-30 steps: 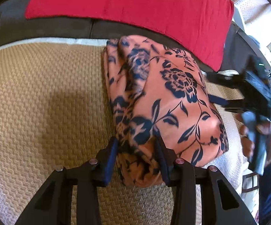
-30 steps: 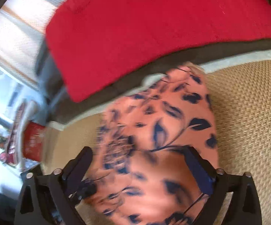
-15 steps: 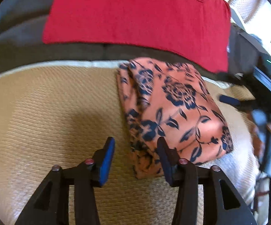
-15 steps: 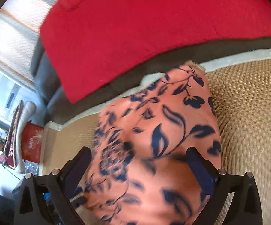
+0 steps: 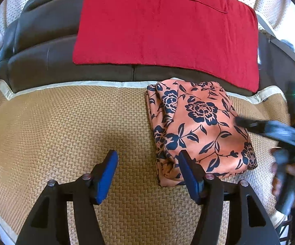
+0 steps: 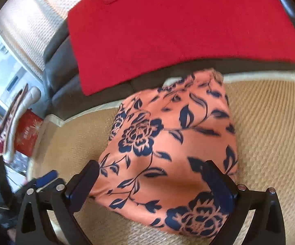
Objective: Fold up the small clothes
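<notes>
Woven straw mat (image 5: 65, 126) over a dark sofa seat, red cloth (image 5: 163, 26) draped on the backrest behind. On the mat, toward its far edge: orange floral garment (image 5: 198, 126), already folded into a compact oblong bundle, layered edges stacked along its left side.

Left gripper (image 5: 147, 175): spread wide, nothing between the blue pads, hanging above bare mat. Bundle ahead and to the right of it; near corner of the fabric just beside the right-hand finger, contact not clear. Long axis of the bundle running away from this gripper, near end close by, far end at the mat's pale border.

Right gripper (image 6: 151, 185): also spread, jaws straddling the near end of the garment (image 6: 168, 143) from above, fabric filling the gap but not visibly pinched; whether the pads touch the cloth, cannot tell. Seen in the left wrist view as a blurred dark shape at the bundle's right flank, held in the hand (image 5: 290, 175).

Judgement: folding seems nearly or fully done, with both tools released. Right gripper plainly the nearer one, sitting directly over the cloth with the bundle's length pointing straight ahead between its fingers. Any further fold or tidy-up likely turns on that alignment: closing across the short width from the right side, left gripper needing a shift rightward first.
</notes>
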Action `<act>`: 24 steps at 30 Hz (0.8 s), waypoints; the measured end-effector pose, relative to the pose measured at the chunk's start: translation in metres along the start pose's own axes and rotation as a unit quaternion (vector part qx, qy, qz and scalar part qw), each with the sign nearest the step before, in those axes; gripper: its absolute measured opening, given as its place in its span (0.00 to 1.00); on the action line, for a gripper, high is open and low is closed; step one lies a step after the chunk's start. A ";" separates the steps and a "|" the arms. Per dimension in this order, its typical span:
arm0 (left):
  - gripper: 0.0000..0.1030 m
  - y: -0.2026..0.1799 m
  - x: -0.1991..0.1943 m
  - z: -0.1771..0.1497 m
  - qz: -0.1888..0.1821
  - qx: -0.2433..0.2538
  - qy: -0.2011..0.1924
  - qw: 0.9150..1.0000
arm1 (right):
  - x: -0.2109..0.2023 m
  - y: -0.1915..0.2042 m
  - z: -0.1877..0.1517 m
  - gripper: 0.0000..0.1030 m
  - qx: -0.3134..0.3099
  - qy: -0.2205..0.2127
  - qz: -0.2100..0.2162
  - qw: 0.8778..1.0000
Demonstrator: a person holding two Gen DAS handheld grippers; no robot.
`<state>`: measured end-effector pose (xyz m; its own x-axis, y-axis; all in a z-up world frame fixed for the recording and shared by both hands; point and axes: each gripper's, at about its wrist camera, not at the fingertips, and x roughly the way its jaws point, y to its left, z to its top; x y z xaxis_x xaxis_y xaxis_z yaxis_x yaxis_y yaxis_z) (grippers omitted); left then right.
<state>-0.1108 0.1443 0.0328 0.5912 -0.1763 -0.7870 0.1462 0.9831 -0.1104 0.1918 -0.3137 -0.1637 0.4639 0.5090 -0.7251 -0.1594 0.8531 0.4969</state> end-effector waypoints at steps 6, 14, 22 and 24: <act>0.73 -0.003 -0.018 -0.003 0.018 0.003 -0.024 1.000 | -0.019 -0.033 -0.017 1.00 0.067 0.009 -0.022 0.997; 0.73 -0.012 -0.019 -0.008 0.024 0.001 -0.014 1.000 | -0.041 0.018 -0.036 1.00 -0.004 -0.020 -0.035 0.999; 0.73 -0.005 -0.023 -0.013 0.025 -0.006 -0.018 1.000 | 0.017 -0.020 -0.021 1.00 0.069 0.048 -0.027 0.996; 0.74 -0.001 -0.015 -0.012 0.033 -0.014 -0.009 0.999 | 0.002 -0.012 -0.018 1.00 0.057 0.019 -0.028 0.998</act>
<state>-0.1296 0.1467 0.0370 0.6135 -0.1126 -0.7816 0.0853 0.9934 -0.0762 0.1789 -0.3210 -0.1800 0.4356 0.4663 -0.7699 -0.0336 0.8632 0.5038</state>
